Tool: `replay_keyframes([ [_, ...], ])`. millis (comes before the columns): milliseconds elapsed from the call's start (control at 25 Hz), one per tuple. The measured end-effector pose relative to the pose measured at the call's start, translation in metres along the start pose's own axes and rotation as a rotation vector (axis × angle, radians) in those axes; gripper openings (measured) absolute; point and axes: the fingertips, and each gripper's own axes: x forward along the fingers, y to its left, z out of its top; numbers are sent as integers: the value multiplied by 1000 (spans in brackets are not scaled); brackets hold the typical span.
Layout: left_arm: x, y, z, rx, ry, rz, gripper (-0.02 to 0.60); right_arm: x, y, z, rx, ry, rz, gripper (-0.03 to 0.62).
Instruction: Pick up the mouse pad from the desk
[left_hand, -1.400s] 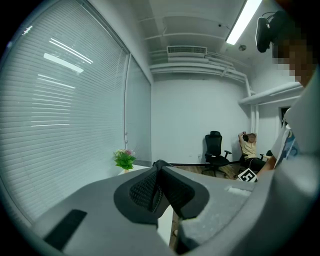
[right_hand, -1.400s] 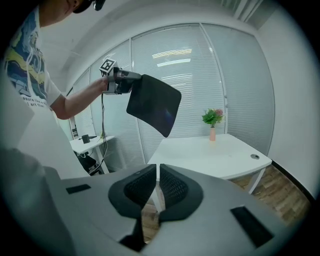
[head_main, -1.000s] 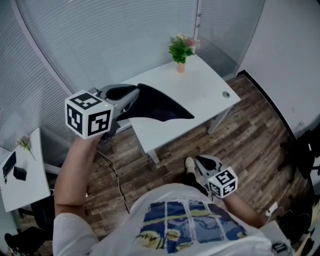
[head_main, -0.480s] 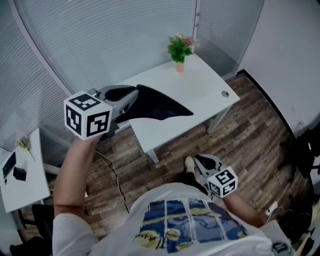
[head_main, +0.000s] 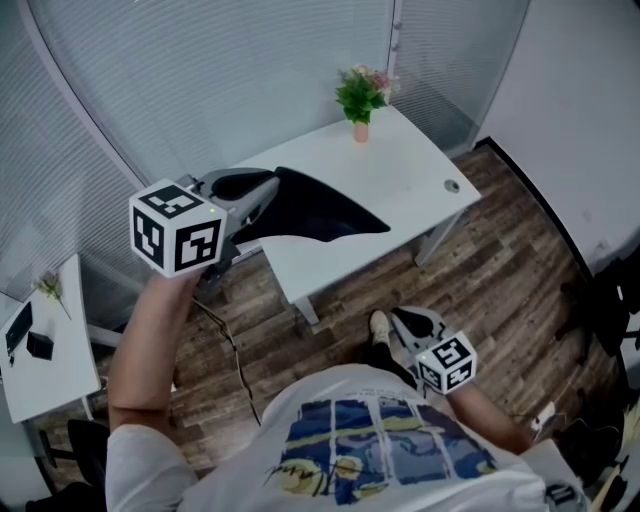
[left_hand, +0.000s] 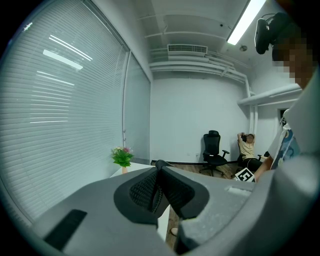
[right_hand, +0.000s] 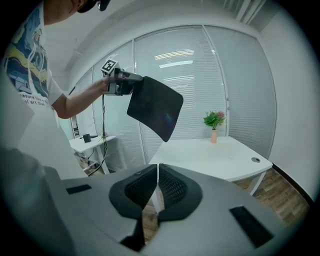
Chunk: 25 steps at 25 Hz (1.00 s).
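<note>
The black mouse pad (head_main: 312, 210) hangs in the air above the white desk (head_main: 405, 175), and my left gripper (head_main: 262, 200) is shut on its near edge. From the right gripper view the pad (right_hand: 156, 107) droops from the left gripper (right_hand: 126, 82), raised well above the desk (right_hand: 210, 155). In the left gripper view only a thin dark edge shows between the closed pads (left_hand: 145, 190). My right gripper (head_main: 405, 322) hangs low beside the person's body over the floor. Its jaws (right_hand: 157, 175) are shut with nothing in them.
A potted plant (head_main: 361, 100) stands at the desk's far edge, and a cable hole (head_main: 452, 187) sits near its right end. A second small white desk (head_main: 50, 350) is at the left. An office chair (left_hand: 214, 150) and a seated person (left_hand: 246, 146) are at the room's far side.
</note>
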Motion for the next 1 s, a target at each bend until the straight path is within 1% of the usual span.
replay_keyframes([
  [360, 1, 1, 3, 5, 1, 2, 25, 0, -3, 4, -7, -6, -5, 5],
  [1000, 0, -16, 1, 8, -1, -8, 25, -7, 6, 0, -14, -11, 1, 2],
])
